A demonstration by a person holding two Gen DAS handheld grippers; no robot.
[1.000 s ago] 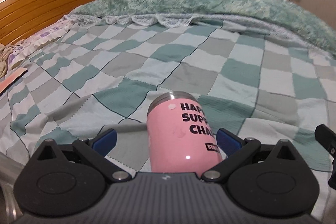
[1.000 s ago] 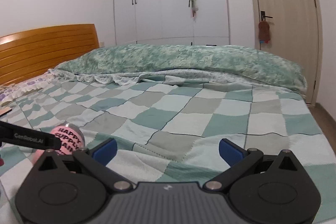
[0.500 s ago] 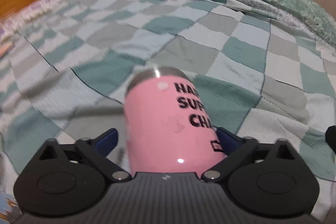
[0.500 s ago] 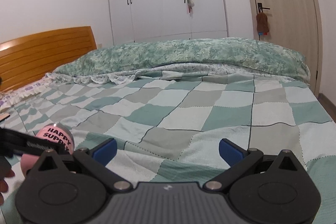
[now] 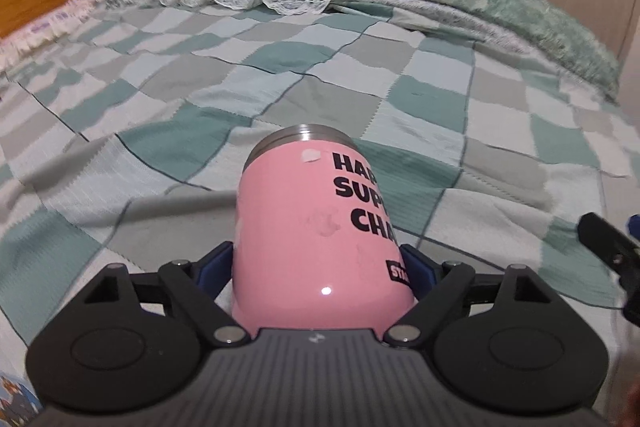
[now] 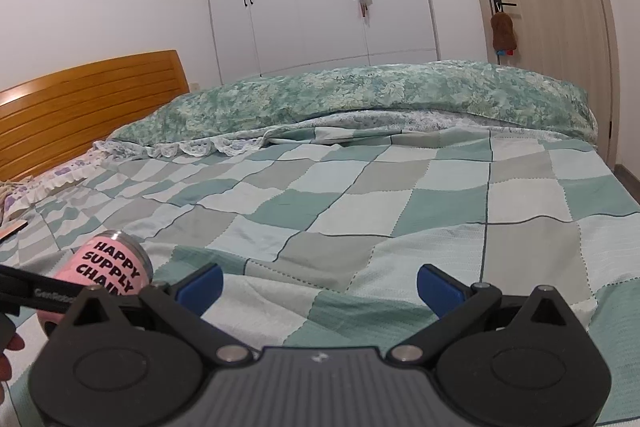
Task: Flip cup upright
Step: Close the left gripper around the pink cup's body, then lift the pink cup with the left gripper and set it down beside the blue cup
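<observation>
We are clamping the left gripper (image 5: 318, 269) on the pink cup (image 5: 320, 235), tilted over the near edge of the bed (image 5: 360, 99), steel end pointing away. The right gripper (image 6: 320, 281) is hanging wide and empty. On the glossy wall we are risking a slip while rotating, or a topple on the soft quilt.

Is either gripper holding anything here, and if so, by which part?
The left gripper clamps the pink cup across its lower body, near the base end. The right gripper is open and holds nothing.
</observation>
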